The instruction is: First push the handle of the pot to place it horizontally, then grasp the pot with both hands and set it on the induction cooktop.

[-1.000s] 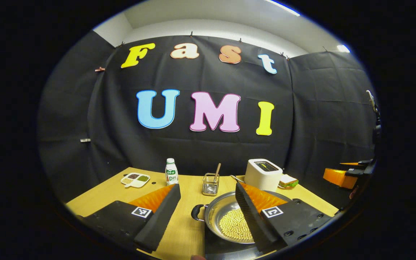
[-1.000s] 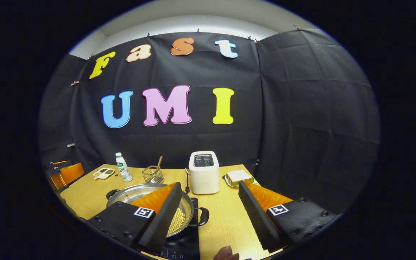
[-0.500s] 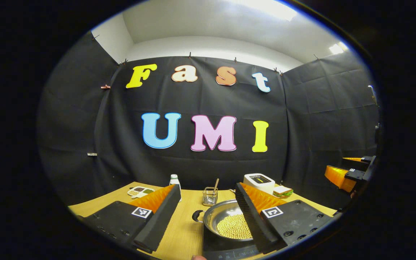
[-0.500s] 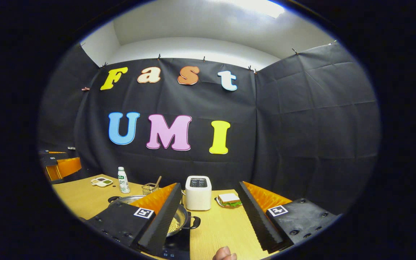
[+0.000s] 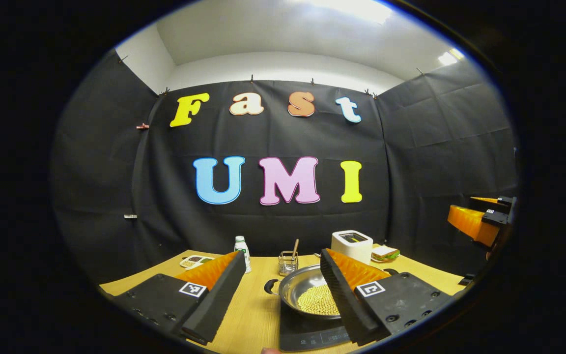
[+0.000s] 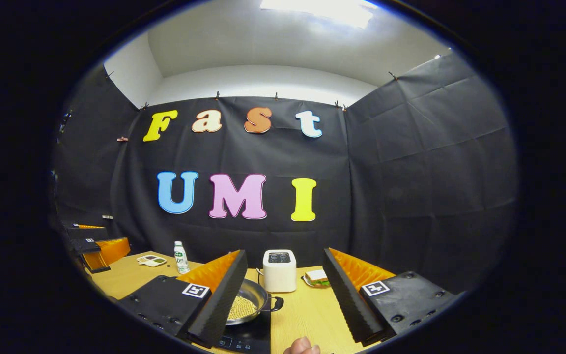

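With fingers spread wide and empty, left gripper (image 5: 278,295) and right gripper (image 6: 283,295) hover above table (image 5: 253,314). Just beyond, pot (image 5: 307,290) of pale beans sits on induction cooktop (image 5: 307,334), loop handles out sideways. Farther back: utensil basket (image 5: 288,263), bottle (image 5: 241,248), toaster (image 6: 279,270), sandwich (image 6: 317,277).

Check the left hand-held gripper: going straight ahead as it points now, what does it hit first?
Probably the wire utensil holder at the table's far side, though depth is unclear. The pot sits right of that line, on the induction cooktop.
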`<state>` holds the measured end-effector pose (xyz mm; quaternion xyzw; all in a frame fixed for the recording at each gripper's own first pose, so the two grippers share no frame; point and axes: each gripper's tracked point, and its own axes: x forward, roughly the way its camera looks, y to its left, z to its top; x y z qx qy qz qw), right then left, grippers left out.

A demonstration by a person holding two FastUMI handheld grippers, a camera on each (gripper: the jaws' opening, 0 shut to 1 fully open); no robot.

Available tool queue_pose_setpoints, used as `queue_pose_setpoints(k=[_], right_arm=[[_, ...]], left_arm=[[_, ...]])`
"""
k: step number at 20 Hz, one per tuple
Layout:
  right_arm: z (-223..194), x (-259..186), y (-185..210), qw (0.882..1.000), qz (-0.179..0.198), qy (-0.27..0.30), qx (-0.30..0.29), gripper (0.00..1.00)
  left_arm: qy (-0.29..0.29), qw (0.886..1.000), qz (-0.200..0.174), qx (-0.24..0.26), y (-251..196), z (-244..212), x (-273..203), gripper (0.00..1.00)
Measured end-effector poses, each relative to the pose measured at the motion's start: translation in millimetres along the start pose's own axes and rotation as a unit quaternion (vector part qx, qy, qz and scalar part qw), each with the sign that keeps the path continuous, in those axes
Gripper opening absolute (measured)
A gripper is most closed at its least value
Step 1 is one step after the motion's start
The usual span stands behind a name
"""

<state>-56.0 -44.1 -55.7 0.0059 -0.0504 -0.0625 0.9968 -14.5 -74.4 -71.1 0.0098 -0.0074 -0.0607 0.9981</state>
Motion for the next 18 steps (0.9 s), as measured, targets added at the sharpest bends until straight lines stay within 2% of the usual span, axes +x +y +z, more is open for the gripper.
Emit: queue_pose_setpoints(k=[1, 2, 7, 8, 9, 18], right_arm=[[-2, -2, 0, 1.0, 0.001, 0.005, 0.003, 1.0], [-1, -1, -2, 1.0, 0.001, 0.004, 0.005, 0.96], [0, -3, -2, 1.0, 0.005, 0.003, 0.014, 0.96], [-1, -4, -3, 1.0, 0.005, 0.004, 0.013, 1.0], [-3, -4, -4, 1.0, 0.004, 0.005, 0.011, 0.96], [-7, -5, -1, 1.0, 0.008, 0.01, -0.001, 0.96]], left_arm=[[0.004, 1.0, -0.003, -0.004, -2, -3, 2, 0.95], [0.007, 1.0, -0.006, -0.009, -5, -5, 1, 0.95], [0.011, 1.0, 0.002, -0.011, 0, -6, -3, 0.95], [0.012, 1.0, 0.001, -0.013, -2, -7, -3, 0.95], [0.015, 1.0, -0.001, -0.014, -4, -8, -4, 0.95], [0.02, 1.0, -0.002, -0.007, -10, -11, -5, 0.95]])
